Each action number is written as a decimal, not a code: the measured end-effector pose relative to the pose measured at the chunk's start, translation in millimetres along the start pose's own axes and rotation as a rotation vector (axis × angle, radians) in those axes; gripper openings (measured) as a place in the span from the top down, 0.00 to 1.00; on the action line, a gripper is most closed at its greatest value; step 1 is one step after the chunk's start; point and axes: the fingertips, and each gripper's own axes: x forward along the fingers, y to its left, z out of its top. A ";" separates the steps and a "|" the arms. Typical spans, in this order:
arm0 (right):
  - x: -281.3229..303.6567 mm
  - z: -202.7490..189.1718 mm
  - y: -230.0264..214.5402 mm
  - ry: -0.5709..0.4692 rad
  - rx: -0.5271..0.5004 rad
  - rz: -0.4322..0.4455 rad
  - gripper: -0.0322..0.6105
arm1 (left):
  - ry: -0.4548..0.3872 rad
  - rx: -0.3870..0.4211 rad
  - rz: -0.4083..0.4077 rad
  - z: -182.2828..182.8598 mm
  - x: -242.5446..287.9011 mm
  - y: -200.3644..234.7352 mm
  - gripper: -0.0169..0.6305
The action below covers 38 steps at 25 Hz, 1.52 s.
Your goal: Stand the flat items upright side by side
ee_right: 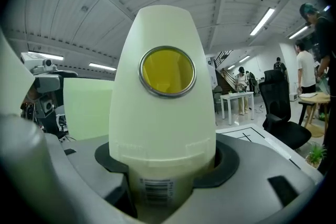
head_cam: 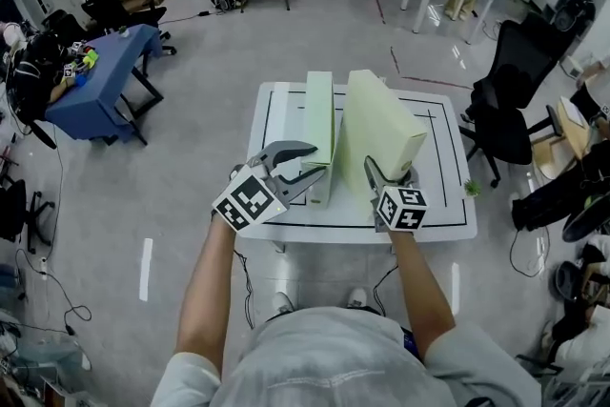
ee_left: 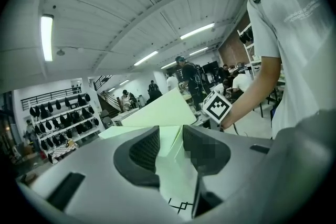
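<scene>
Two flat pale green boxes are on the white table (head_cam: 448, 205). The left box (head_cam: 319, 133) stands upright on its long edge. The right box (head_cam: 381, 133) leans to the right, and my right gripper (head_cam: 386, 178) is shut on its near end. In the right gripper view that box (ee_right: 163, 128) fills the space between the jaws, showing a yellow round window and a barcode, with the upright box (ee_right: 86, 107) to its left. My left gripper (head_cam: 300, 169), rolled on its side, hovers at the upright box's near end. Its jaws (ee_left: 169, 147) stand apart, with pale green box surface beyond them and nothing pinched.
A black office chair (head_cam: 515, 110) stands right of the table, and a small green plant (head_cam: 472, 189) sits at its right edge. A blue table (head_cam: 95, 81) is far left. Black lines mark a rectangle on the tabletop. People stand in the background.
</scene>
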 end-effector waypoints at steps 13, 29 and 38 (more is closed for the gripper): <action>27.5 -28.0 59.7 0.004 -0.170 0.162 0.35 | -0.088 -0.045 -0.047 5.5 6.2 3.8 0.78; -12.1 -53.5 73.5 0.195 -0.221 0.488 0.25 | -0.117 -0.079 -0.058 0.4 -2.9 11.2 0.78; 0.6 -53.3 76.9 0.200 -0.221 0.521 0.26 | -0.116 -0.088 -0.059 0.0 -1.3 10.8 0.78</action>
